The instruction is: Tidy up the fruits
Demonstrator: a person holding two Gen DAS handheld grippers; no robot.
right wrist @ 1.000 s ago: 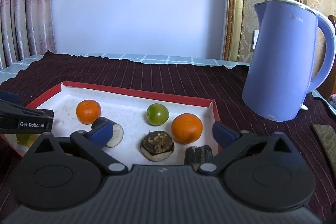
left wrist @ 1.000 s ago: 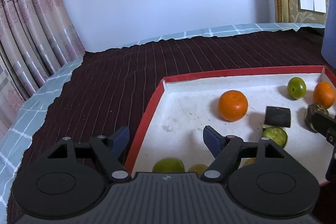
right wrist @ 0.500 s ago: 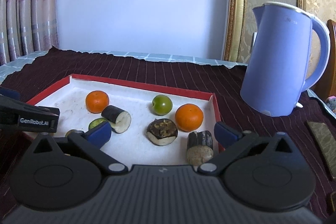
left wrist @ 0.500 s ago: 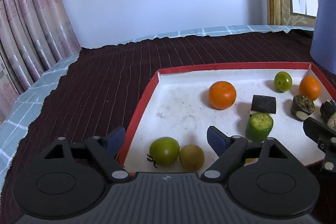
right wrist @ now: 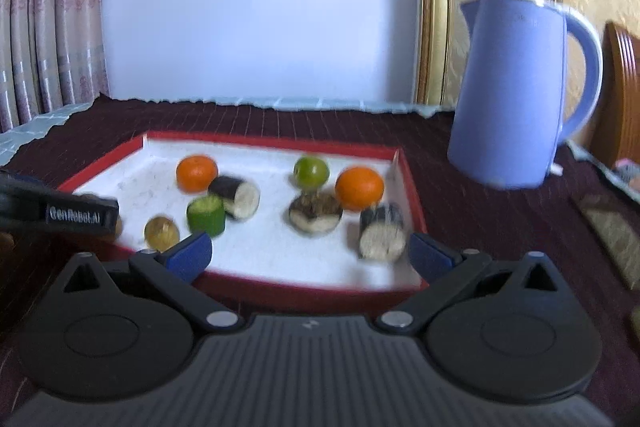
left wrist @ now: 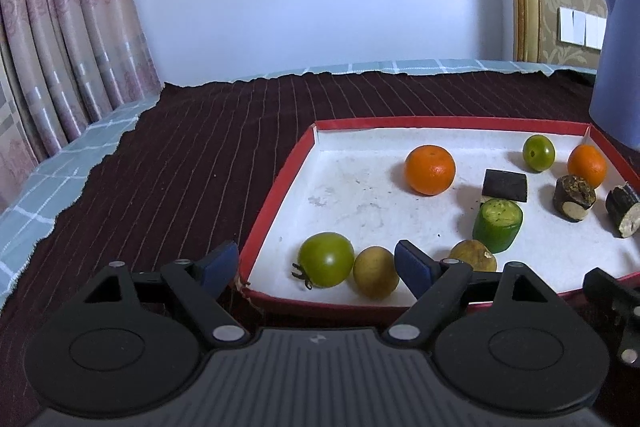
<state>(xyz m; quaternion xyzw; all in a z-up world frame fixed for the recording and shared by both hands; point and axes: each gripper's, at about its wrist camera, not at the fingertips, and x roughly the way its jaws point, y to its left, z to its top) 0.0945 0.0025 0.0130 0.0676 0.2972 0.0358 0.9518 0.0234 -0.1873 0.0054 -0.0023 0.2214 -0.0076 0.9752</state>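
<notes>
Dark striped cloth [left wrist: 208, 163] over the surface, pale wall and patterned curtain [left wrist: 60, 39] behind, blue kettle [right wrist: 516, 95] standing just off the far right corner of a red-rimmed tray [left wrist: 276, 195]. All produce lying inside that tray: two oranges [left wrist: 430, 169] and a small green fruit [left wrist: 538, 153] toward the back, green tomato [left wrist: 326, 259] and two brownish fruits [left wrist: 375, 271] along the near edge, cut green piece [left wrist: 497, 225] and dark cut chunks [left wrist: 504, 185] scattered between, no clear grouping by kind. Left gripper [left wrist: 316, 267] spread wide, holding nothing, lined up just short of the near rim opposite the tomato, likely for easy reach. Right gripper [right wrist: 310, 251] likewise wide and empty at the near rim, its view blurred. Equally consistent with sorting under way or fruits already gathered.
</notes>
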